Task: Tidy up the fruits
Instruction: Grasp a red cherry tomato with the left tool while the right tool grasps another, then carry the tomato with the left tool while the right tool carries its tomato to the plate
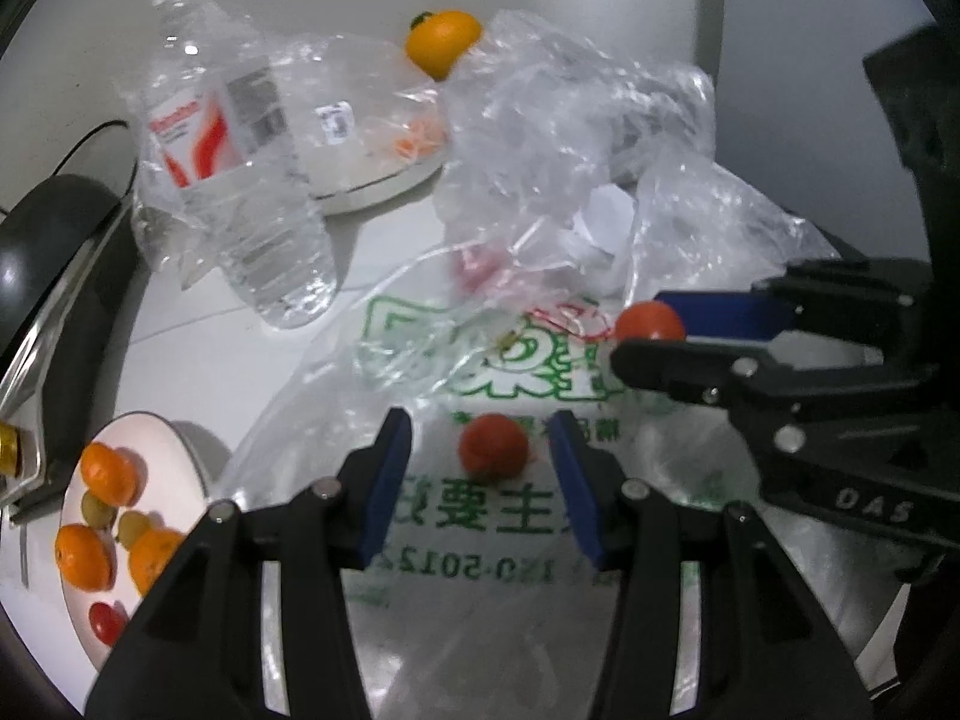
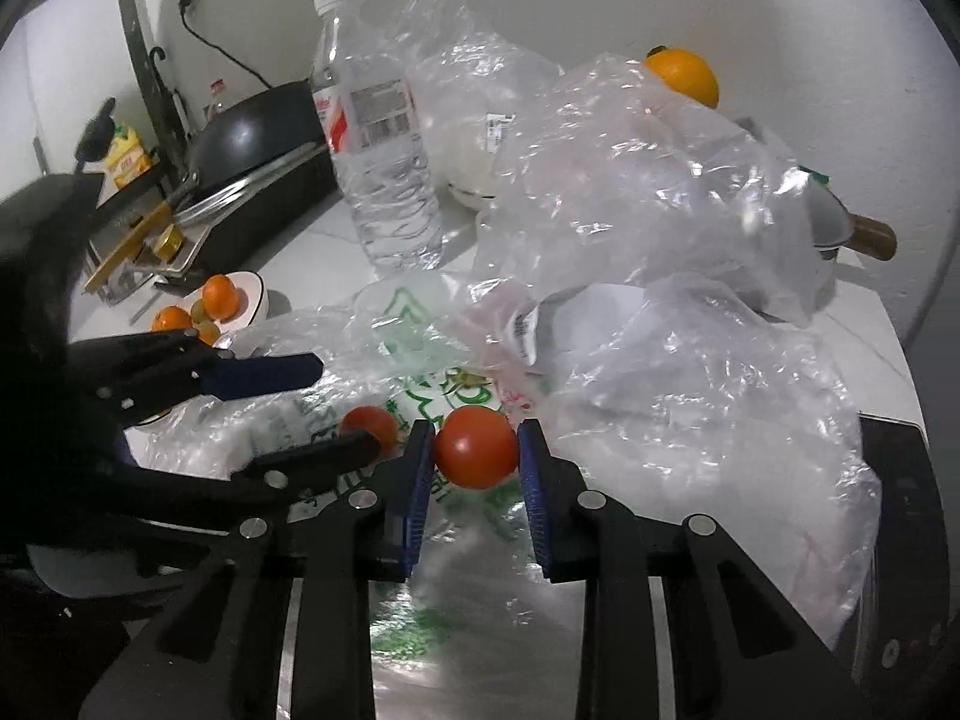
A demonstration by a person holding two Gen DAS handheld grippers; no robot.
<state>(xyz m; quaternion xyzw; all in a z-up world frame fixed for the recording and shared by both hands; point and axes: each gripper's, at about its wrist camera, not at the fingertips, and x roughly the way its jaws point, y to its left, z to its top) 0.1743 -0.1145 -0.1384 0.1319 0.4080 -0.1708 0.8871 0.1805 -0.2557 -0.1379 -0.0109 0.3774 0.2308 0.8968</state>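
My left gripper [image 1: 480,450] is open, its blue pads on either side of a red tomato [image 1: 493,444] that lies on a printed plastic bag [image 1: 480,516]. My right gripper [image 2: 475,447] is shut on a second red tomato [image 2: 475,447], held just above the bag; it also shows in the left wrist view [image 1: 649,321]. The first tomato shows in the right wrist view [image 2: 369,423] beside the left gripper's fingers [image 2: 270,372]. A white plate [image 1: 174,468] at the lower left holds tangerines [image 1: 108,474], green grapes and a small tomato. One tangerine [image 1: 443,39] lies at the back.
A clear water bottle [image 1: 240,162] stands left of centre, with a white bowl [image 1: 372,180] behind it. Crumpled clear plastic bags [image 2: 660,210] cover the middle and right of the counter. A black pan [image 2: 252,132] and stove sit at the left. A pot with a wooden handle [image 2: 870,234] is at the right.
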